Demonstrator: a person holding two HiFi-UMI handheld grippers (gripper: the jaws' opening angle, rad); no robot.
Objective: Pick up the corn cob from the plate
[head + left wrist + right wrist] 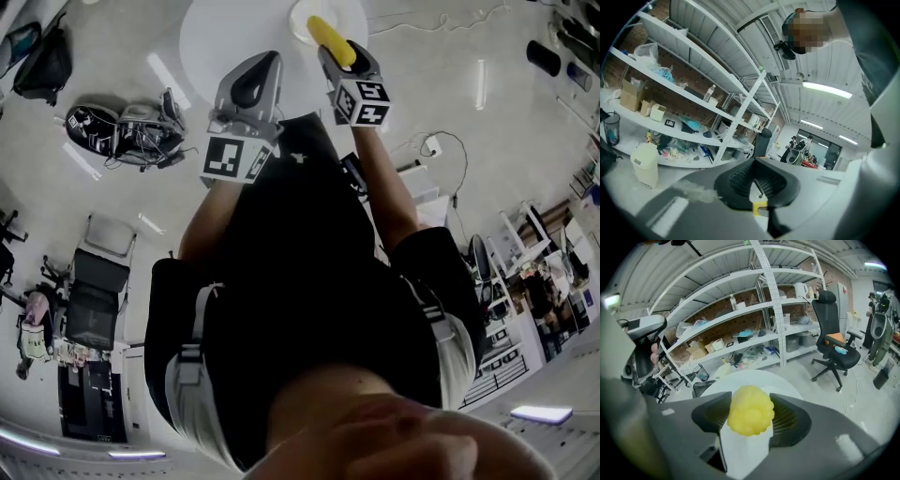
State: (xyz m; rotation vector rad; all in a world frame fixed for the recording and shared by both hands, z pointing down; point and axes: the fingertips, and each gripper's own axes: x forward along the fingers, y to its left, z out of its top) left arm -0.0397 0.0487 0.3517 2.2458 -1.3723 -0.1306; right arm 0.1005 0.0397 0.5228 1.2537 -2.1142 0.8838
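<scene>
Over the plate [296,24], the right gripper [750,418] clamps its jaws on the corn cob [750,408]; the left gripper [757,185] has its jaws together, empty. Next, lift clear.

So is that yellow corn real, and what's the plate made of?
The corn cob looks like moulded plastic or rubber: even bright yellow, smooth rounded bumps, dull sheen, though real corn can't be ruled out. The plate looks plain white and smooth, perhaps ceramic or plastic; it is too small to tell which.
</scene>
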